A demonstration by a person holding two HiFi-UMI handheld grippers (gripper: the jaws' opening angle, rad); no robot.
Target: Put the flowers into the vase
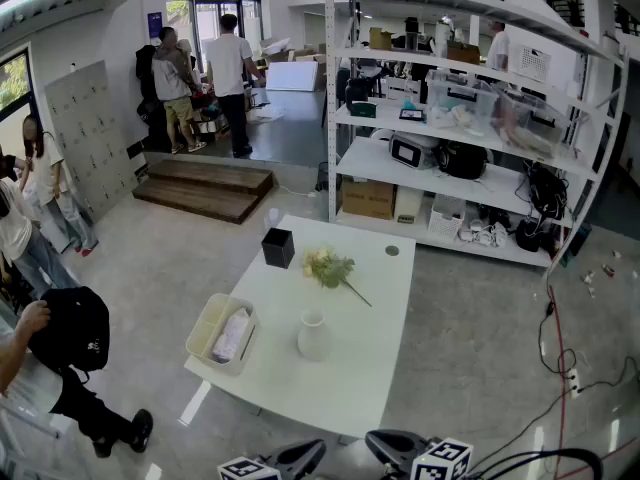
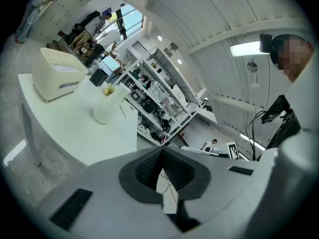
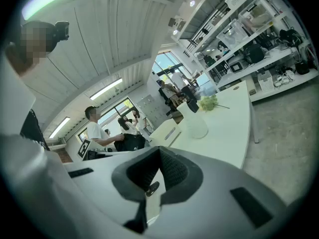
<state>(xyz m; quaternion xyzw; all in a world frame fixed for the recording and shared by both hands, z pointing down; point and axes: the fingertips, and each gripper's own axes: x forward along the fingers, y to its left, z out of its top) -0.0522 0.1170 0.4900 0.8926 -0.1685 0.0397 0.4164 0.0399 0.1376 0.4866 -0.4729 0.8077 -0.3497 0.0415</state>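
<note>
Smooth, bulbous white vase at centre of a matte white table; yellow-green flowers lie above it (thin stem slanting right); grey concrete floor; left gripper and right gripper closed, empty.

Vase on table; jaws together

White vase, yellow-green flowers (pale, muted), black box, cream tray, white table
</note>
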